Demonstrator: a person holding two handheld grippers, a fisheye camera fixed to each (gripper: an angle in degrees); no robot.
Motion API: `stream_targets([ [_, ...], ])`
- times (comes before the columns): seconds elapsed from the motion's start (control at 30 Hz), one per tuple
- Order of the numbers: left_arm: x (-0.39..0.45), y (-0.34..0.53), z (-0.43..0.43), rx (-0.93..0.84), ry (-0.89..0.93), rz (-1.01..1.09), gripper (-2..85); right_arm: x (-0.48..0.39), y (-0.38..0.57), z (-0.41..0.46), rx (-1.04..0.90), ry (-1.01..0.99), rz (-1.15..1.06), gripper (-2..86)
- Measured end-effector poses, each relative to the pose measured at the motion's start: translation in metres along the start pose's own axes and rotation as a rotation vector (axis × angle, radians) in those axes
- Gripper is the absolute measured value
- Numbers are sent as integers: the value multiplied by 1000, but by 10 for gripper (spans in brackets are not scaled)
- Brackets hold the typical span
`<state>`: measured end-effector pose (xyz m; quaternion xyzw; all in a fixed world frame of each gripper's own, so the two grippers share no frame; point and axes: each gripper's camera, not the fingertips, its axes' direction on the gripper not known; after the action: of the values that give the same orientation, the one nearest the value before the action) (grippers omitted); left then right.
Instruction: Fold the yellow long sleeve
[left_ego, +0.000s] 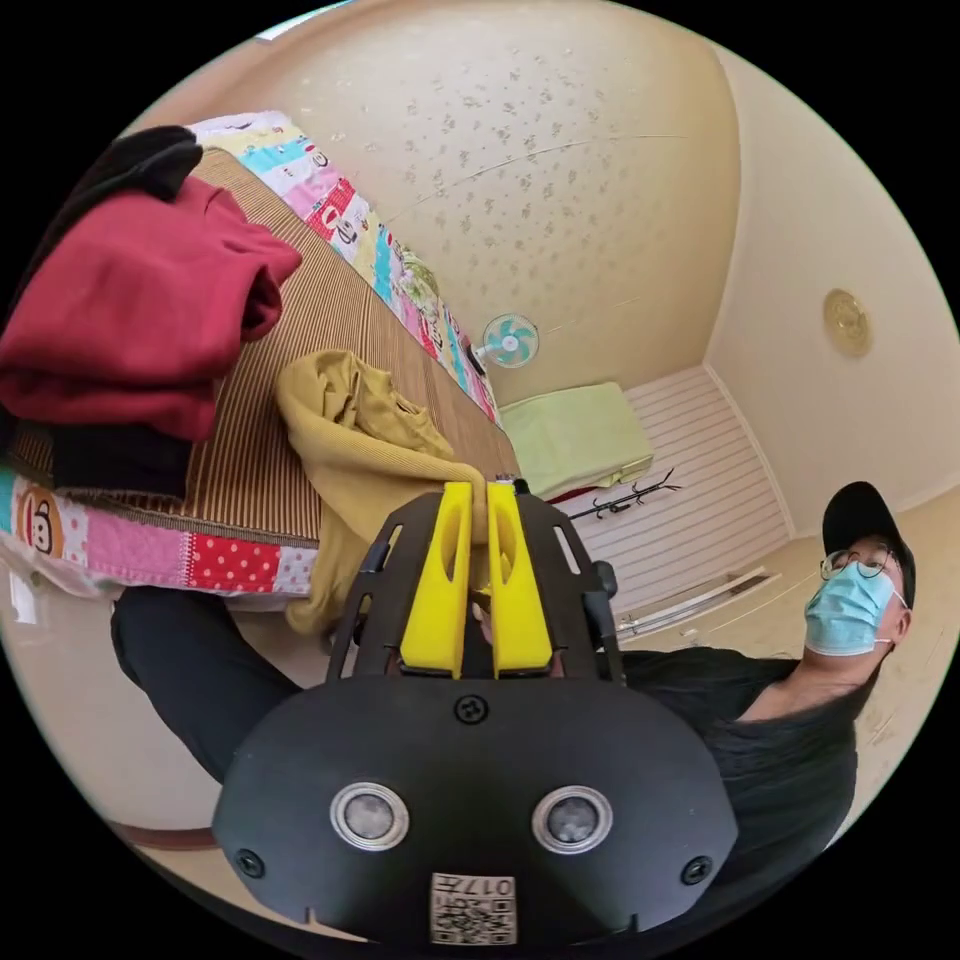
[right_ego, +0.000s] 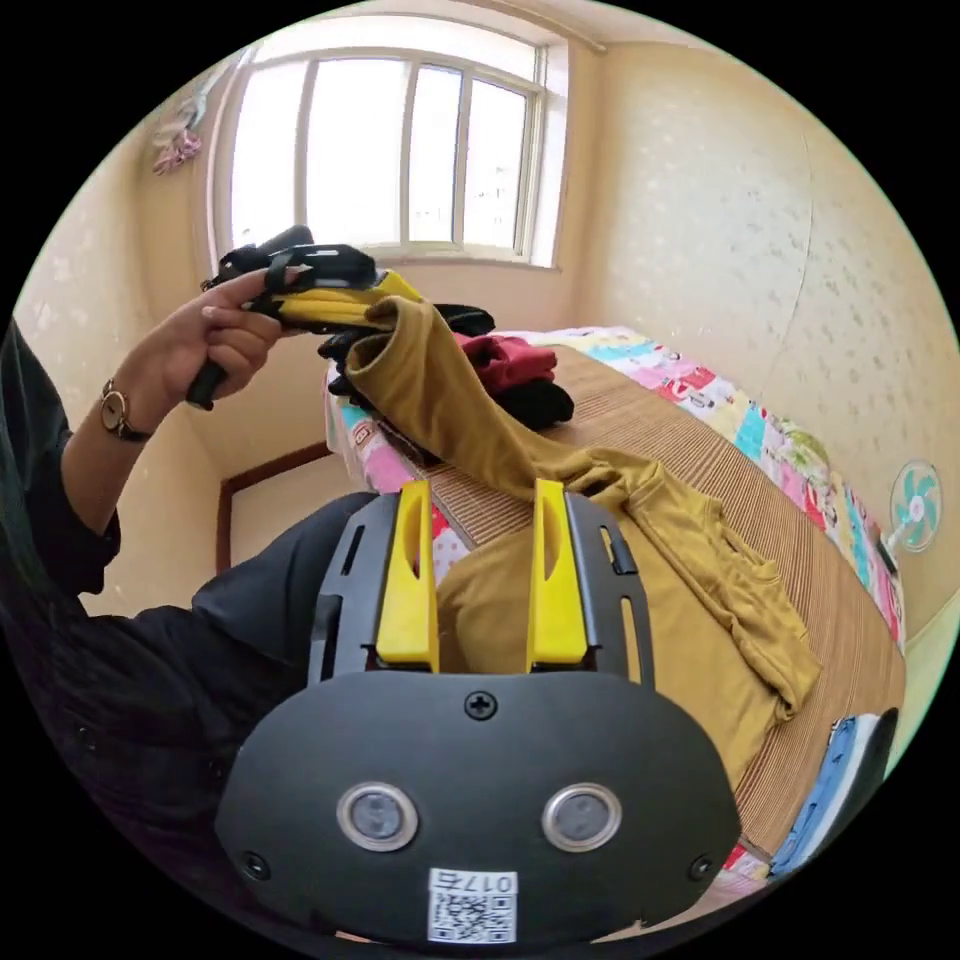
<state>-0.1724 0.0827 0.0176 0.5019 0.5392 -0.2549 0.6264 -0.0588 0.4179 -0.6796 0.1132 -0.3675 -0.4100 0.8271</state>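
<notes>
The left gripper (left_ego: 478, 492) has its yellow jaws pinched close together on a bit of the shirt's (left_ego: 350, 440) mustard cloth; in the right gripper view that same gripper (right_ego: 375, 300) is up in the air in the person's hand (right_ego: 215, 335), with a sleeve (right_ego: 440, 400) hanging from it in a long slanting tube. The right gripper (right_ego: 480, 495) stands with its jaws apart, nothing between them, just over the shirt's (right_ego: 690, 600) body. The shirt is ribbed, dull yellow, crumpled and unfolded, its body lying on the striped mat (right_ego: 760, 500) near the bed's near edge, one fold spilling over that edge. Behind it, well apart, sits a pile of red (left_ego: 130, 310) and black clothes. Bare mat runs on beyond the shirt toward the wall (right_ego: 720, 230) side of the bed.
</notes>
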Motion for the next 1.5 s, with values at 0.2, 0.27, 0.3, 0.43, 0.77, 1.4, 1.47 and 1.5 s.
stream_targets([
  [0.2,24,-3,-9,92,92,36,68,-54,-59,35,163,314,-83,56],
  [0.27,29,4,-22,165,48,54,96,-32,-78,38,215,395,-102,46],
  [0.3,31,12,-30,212,-6,51,105,1,-93,33,221,406,-61,44],
  [0.43,26,40,-19,192,-170,37,114,142,-96,-10,278,357,187,44],
  [0.77,-46,76,133,-188,-183,-124,124,397,198,1,-402,669,901,66],
  [1.4,-99,-39,383,-371,-776,227,14,449,263,112,-590,468,706,34],
  [1.47,-103,-66,404,-365,-837,264,16,489,249,135,-615,449,680,31],
  [1.5,-107,-87,415,-361,-858,261,19,515,242,147,-606,446,682,30],
])
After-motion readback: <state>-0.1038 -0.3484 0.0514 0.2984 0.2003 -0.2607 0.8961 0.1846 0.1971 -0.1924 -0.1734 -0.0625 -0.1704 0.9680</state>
